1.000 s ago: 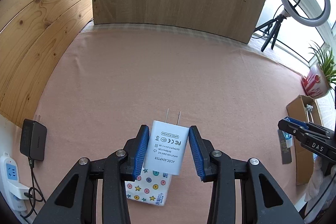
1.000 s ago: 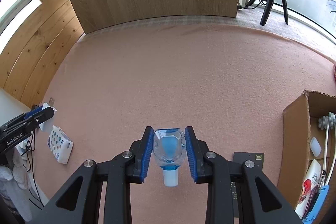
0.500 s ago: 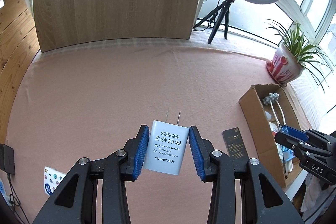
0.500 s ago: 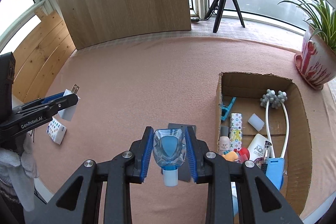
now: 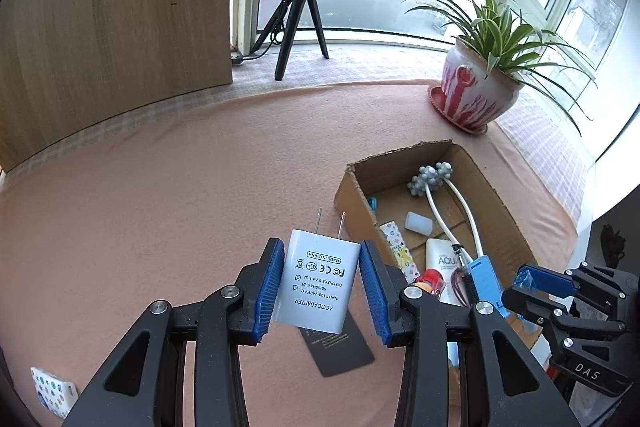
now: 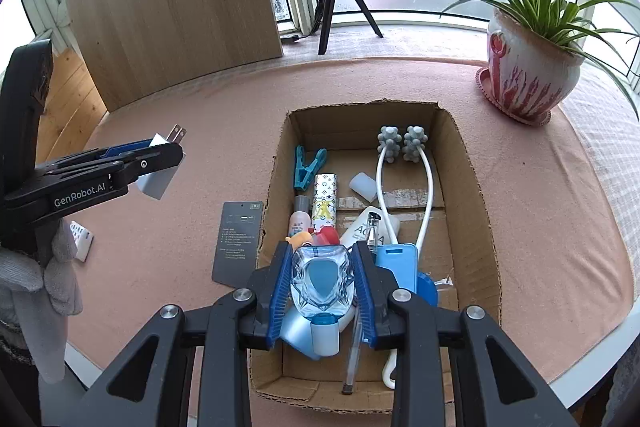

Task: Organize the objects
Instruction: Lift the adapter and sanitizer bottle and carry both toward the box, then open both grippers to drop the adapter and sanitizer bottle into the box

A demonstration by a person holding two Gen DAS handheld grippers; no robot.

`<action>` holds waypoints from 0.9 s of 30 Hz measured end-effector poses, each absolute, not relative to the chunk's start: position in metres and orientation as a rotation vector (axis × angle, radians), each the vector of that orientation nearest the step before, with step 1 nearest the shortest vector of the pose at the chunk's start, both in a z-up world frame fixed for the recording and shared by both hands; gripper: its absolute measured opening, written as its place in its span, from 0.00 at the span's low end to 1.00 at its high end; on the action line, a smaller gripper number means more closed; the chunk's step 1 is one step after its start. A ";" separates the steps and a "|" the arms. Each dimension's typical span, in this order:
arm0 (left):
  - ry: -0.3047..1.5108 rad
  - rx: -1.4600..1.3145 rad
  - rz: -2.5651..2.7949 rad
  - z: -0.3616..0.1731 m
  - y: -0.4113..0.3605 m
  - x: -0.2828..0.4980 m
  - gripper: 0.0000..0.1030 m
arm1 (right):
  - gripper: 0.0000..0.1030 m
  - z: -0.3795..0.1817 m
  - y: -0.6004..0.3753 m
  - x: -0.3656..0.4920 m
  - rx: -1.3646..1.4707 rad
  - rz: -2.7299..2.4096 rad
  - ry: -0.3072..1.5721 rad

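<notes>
Both claws arrive at the box, each carrying an item to drop in.

A second ago my views showed mostly bare pink cloth; now the cardboard box (image 6: 472, 187) fills the right view and sits just right of my left claw (image 5: 320, 283). My left claw is part-closed on the white AC adapter (image 5: 316, 287), prongs forward, held above the cloth (image 5: 160, 207) beside the box's near wall and over a black card (image 5: 340, 351). My right claw (image 6: 322, 291) grips the clear blue-capped bottle (image 6: 322, 287) above the box's contents. I judge release is next; the patterned packet (image 5: 54, 391) remains outside.
</notes>
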State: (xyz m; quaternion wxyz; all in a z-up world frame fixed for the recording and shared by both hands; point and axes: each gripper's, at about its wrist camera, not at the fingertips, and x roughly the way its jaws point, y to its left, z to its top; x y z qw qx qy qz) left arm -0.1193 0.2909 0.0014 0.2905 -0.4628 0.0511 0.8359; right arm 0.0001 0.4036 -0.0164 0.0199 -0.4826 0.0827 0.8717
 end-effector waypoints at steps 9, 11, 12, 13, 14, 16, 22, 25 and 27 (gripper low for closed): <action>0.213 -1.229 2.165 -0.010 0.357 -0.110 0.41 | 0.27 -0.025 0.438 0.016 -1.509 2.658 0.279; 0.220 -1.233 2.156 -0.013 0.366 -0.109 0.41 | 0.27 -0.027 0.443 0.018 -1.511 2.657 0.283; 0.224 -1.234 2.154 -0.014 0.369 -0.108 0.41 | 0.27 -0.028 0.445 0.019 -1.511 2.657 0.288; 0.226 -1.235 2.152 -0.015 0.373 -0.107 0.41 | 0.27 -0.029 0.447 0.019 -1.513 2.657 0.293; 0.225 -1.236 2.149 -0.016 0.376 -0.107 0.41 | 0.27 -0.030 0.448 0.019 -1.515 2.657 0.297; 0.230 -1.237 2.144 -0.017 0.382 -0.106 0.41 | 0.27 -0.031 0.450 0.020 -1.521 2.660 0.301; 0.229 -1.240 2.139 -0.019 0.391 -0.105 0.41 | 0.27 -0.035 0.453 0.018 -1.541 2.666 0.294; 0.231 -1.241 2.138 -0.019 0.392 -0.105 0.41 | 0.27 -0.036 0.456 0.018 -1.546 2.665 0.297; 0.230 -1.244 2.138 -0.020 0.392 -0.105 0.41 | 0.27 -0.036 0.457 0.017 -1.550 2.664 0.301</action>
